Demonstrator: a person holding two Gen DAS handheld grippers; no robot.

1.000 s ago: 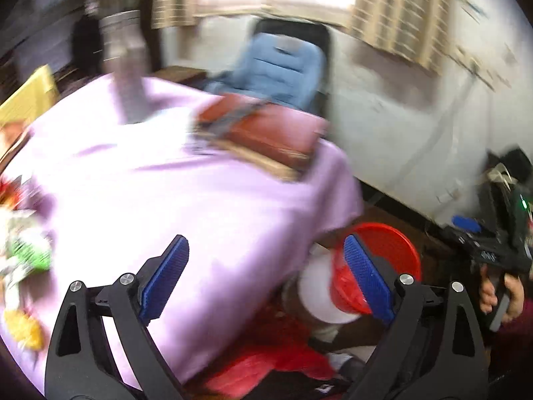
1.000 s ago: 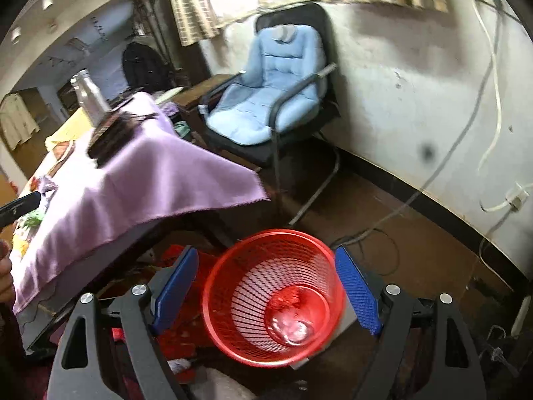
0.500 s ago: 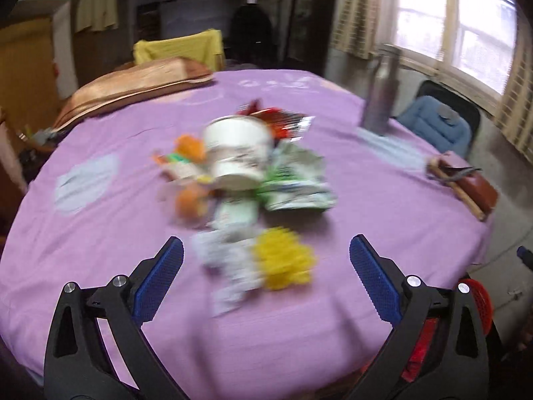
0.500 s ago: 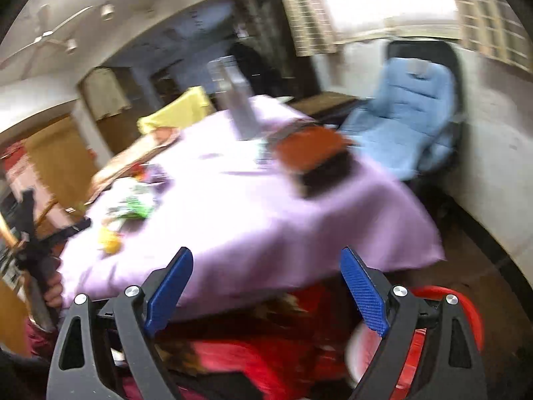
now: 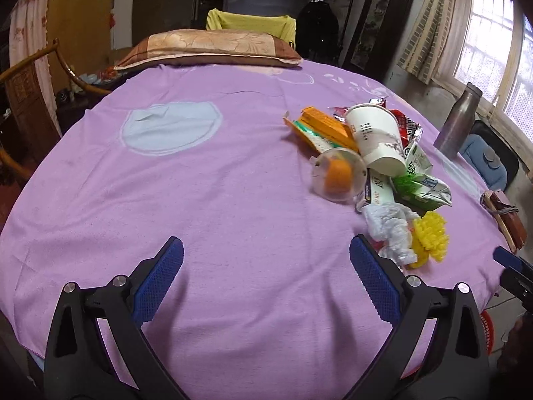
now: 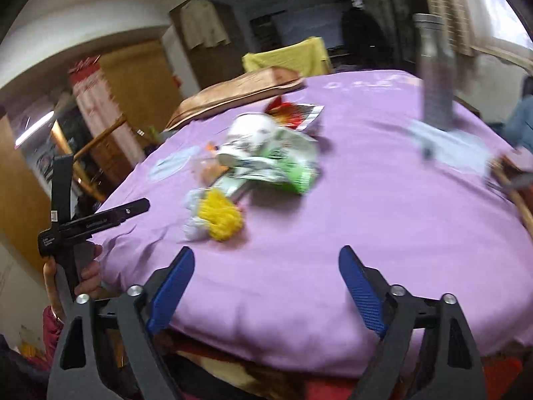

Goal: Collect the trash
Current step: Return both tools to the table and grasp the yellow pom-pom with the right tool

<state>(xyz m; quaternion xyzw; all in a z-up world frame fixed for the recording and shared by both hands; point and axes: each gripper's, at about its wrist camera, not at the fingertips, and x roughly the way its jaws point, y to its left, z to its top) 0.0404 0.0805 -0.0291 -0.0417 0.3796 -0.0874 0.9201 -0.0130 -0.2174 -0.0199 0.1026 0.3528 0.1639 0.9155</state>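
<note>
A heap of trash (image 5: 376,163) lies on the table (image 5: 200,200), a bottle (image 5: 458,121) beyond it.

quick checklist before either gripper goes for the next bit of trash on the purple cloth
1. Left gripper open and empty: ok.
2. Right gripper open and empty, jaws just been closing a little: ok.
3. Trash pile reachable: yellow ball and crumpled plastic lie nearest, beside the left gripper's right finger: ok.
4. Paper cup on its side among wrappers, could roll: not ok.
5. Metal bottle upright, apart from the pile: ok.
6. Red bin only a sliver past the table edge; free room inside: cannot tell.
</note>
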